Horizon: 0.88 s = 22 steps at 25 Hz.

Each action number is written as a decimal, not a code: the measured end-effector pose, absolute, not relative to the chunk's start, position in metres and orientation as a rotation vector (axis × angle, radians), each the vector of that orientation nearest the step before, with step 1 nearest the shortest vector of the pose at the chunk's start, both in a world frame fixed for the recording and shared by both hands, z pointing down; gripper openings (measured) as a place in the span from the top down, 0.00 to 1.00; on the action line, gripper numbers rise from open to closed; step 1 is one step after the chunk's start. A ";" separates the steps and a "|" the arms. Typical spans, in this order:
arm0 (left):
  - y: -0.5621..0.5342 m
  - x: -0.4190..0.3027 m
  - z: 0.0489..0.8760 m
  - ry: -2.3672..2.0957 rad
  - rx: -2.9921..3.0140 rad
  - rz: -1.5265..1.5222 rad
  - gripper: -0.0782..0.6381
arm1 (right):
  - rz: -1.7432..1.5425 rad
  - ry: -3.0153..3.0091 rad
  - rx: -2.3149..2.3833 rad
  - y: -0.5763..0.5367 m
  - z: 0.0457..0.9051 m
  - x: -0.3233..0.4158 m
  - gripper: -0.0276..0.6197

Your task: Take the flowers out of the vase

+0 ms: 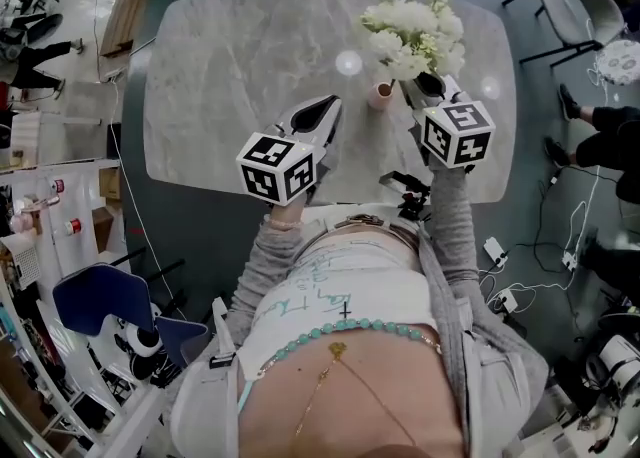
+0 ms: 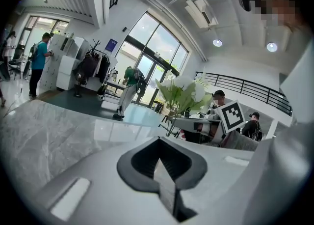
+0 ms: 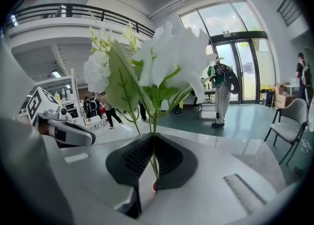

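Over the right half of the bench [image 1: 230,56], the right tongs [image 3: 152,138] are pressed together on the green stems [image 3: 155,121] of the flowers [image 3: 169,59], whose white heads stand above the jaws. The pink vase [image 1: 380,96] sits on the bench just below and beside them. Whether the stem ends are clear of its mouth cannot be told. The left tongs [image 2: 158,156] are closed on nothing, near the vase's left. Bare bench lies to the left and beyond.
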<state>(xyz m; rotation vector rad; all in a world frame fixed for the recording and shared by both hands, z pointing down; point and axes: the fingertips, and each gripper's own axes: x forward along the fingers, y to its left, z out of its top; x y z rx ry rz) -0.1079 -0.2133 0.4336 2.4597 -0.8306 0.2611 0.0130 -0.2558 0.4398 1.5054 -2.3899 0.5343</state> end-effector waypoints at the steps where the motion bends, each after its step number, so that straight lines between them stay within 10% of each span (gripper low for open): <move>1: -0.213 -0.107 0.434 -0.826 2.462 0.265 0.89 | 0.531 -2.393 1.509 -0.255 0.436 0.014 0.91; 22: -0.207 -0.083 0.431 -0.769 2.539 0.299 0.89 | 0.459 -2.469 1.551 -0.248 0.370 0.011 0.91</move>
